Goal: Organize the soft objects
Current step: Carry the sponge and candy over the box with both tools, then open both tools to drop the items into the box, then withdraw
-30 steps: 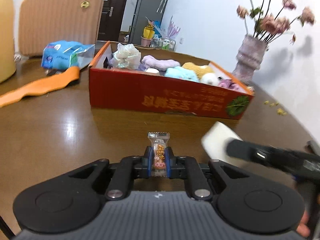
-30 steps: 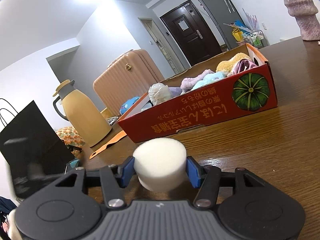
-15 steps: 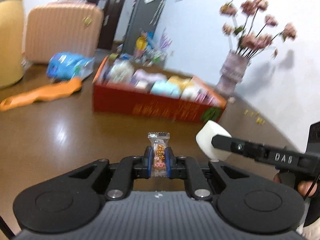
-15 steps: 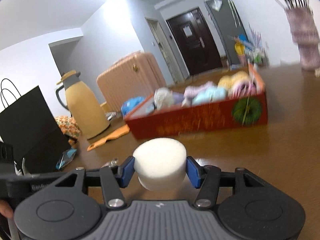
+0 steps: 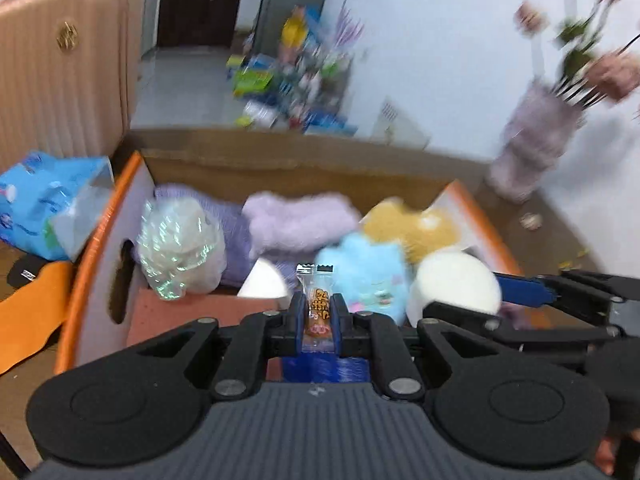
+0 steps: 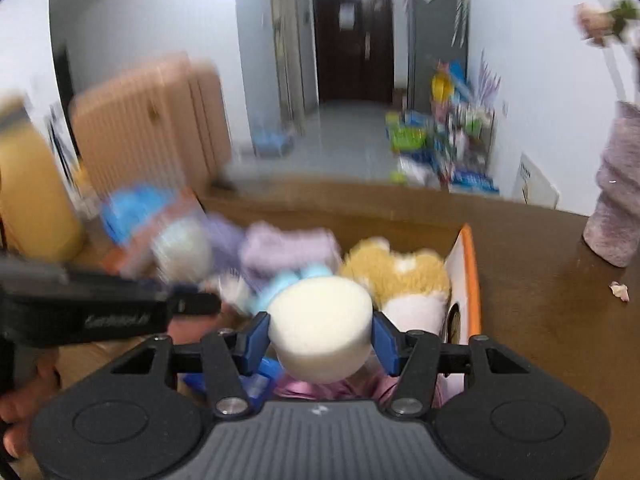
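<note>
My left gripper [image 5: 317,312] is shut on a small wrapped candy [image 5: 318,306] and hovers over the red cardboard box [image 5: 100,248]. My right gripper [image 6: 320,336] is shut on a round white sponge [image 6: 320,330], also above the box [image 6: 468,280]; the sponge shows in the left wrist view [image 5: 454,286]. The box holds a blue plush [image 5: 368,276], a lilac fluffy cloth [image 5: 298,222], a yellow plush [image 5: 416,228], a mesh-wrapped ball [image 5: 180,248] and a white wedge [image 5: 264,284].
A blue snack bag [image 5: 44,200] and an orange strip [image 5: 28,320] lie left of the box. A peach suitcase [image 5: 60,64] stands behind. A vase of flowers [image 5: 532,144] stands at the right on the brown table [image 6: 560,320]. A yellow thermos [image 6: 28,200] stands at the left.
Both grippers have moved forward and up from the table in front of the box to above its contents, still holding the candy and the sponge.
</note>
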The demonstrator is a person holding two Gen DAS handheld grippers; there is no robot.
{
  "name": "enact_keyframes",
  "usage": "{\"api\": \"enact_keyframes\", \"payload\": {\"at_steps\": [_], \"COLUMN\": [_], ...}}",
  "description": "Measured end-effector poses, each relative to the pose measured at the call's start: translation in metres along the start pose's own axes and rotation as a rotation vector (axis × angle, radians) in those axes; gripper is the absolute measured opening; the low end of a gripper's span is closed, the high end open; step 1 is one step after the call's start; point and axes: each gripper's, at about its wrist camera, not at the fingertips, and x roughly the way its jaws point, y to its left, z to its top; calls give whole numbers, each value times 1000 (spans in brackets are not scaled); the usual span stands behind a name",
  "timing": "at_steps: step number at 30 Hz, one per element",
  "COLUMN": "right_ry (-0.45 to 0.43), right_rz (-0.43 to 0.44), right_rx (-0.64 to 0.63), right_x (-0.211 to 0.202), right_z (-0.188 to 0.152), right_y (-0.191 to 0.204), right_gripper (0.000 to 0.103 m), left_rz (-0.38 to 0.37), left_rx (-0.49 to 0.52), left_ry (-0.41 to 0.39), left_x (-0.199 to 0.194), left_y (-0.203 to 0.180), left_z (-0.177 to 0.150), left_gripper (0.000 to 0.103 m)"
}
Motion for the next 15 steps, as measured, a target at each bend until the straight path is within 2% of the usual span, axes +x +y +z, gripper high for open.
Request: {"api": "enact_keyframes", "payload": {"at_steps": [2, 5, 9, 12, 15], "right_ry": [93, 144, 282, 286, 266], "right_rz": [-20, 16, 89, 123, 118], "right_rx": [-33, -15, 13, 66, 60], "right_x": [25, 36, 65, 75, 74], "right_z": [0, 2, 8, 10, 6], "right_y": [2, -5, -11, -16, -12], "right_gripper": [53, 53, 49, 48, 49], "left_rz": [46, 64, 44, 33, 30], "left_rx": [43, 161, 144, 121, 118], "left_ry": [35, 29, 81, 125, 117], "left_x": [18, 21, 34, 51, 48], "left_y": [-1, -5, -5, -1, 0], "left_z": [-4, -14, -2, 2, 2], "left_gripper": [14, 14, 14, 15, 21]}}
